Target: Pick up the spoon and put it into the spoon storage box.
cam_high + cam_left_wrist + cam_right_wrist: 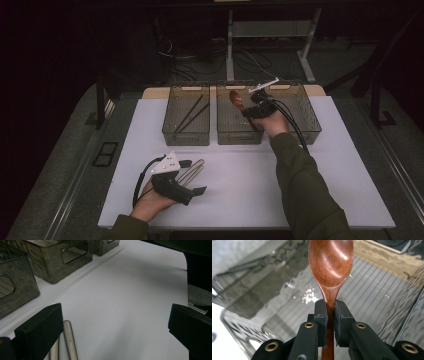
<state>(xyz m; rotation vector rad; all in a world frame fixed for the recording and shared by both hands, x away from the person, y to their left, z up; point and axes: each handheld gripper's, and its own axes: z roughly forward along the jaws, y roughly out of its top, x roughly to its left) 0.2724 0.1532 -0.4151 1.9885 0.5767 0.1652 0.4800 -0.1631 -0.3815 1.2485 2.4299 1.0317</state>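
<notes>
Spoon (pixel 331 265) is sitting clamped by its handle in right claw (pixel 330 315), over middle bin (pixel 227 131). Left claw (pixel 112 327) is resting w/ jaws apart on counter (pixel 240 185), beside prob. metal utensil handles (pixel 69 340).

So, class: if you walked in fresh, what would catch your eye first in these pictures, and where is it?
First, the wooden spoon, clamped by its handle in the right tongs and held over the middle bin of three clear ones at the far side of the white table. Next, the left tongs, standing wide open at the near left beside some metal handles. Dark chopsticks lie in the left bin.
</notes>
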